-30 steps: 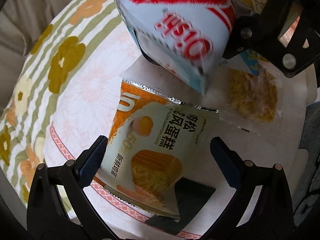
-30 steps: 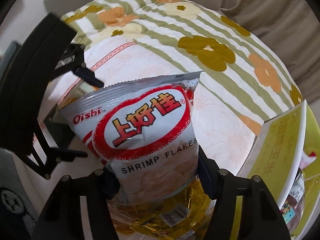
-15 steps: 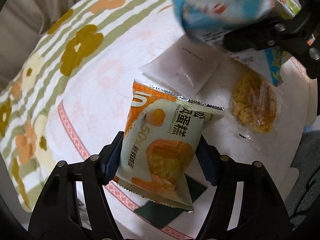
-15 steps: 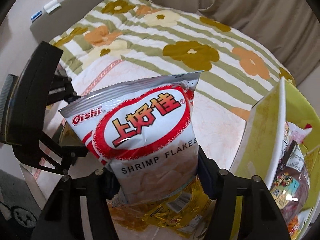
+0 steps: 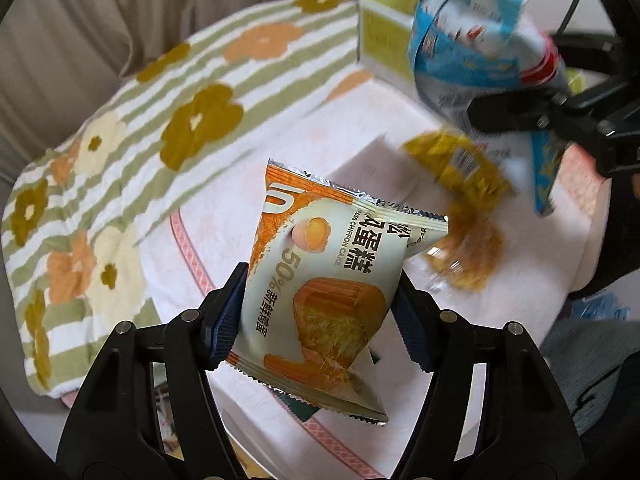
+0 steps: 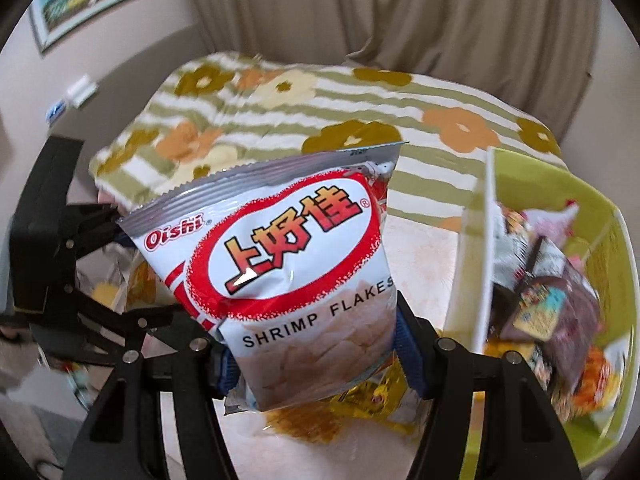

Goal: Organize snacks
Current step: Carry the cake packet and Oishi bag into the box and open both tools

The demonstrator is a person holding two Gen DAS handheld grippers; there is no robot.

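Both grippers carry 1 packet each, clear of the table; the left gripper point(image 5: 320, 316) clamps the cake packet point(image 5: 332, 280); the right gripper point(image 6: 316, 344) clamps the shrimp flakes point(image 6: 280, 276); next, I judge, lowering them into the green bin point(image 6: 616, 248) to its right.

The right tool point(image 6: 316, 344) grips a white and red bag of shrimp flakes point(image 6: 280, 276) by its lower part, blue pads pressed against both sides, the bag upright and raised off the surface. Beneath it lie a gold wrapper point(image 6: 372, 396) and an orange snack pack point(image 6: 304, 420) on the pale cloth point(image 6: 424, 256). To the right stands a green box point(image 6: 612, 280) full of assorted snack packets point(image 6: 552, 304). At the left is the left tool point(image 6: 120, 236), black. Farther off spreads a striped floral blanket point(image 6: 320, 120), with curtains point(image 6: 400, 12) behind.
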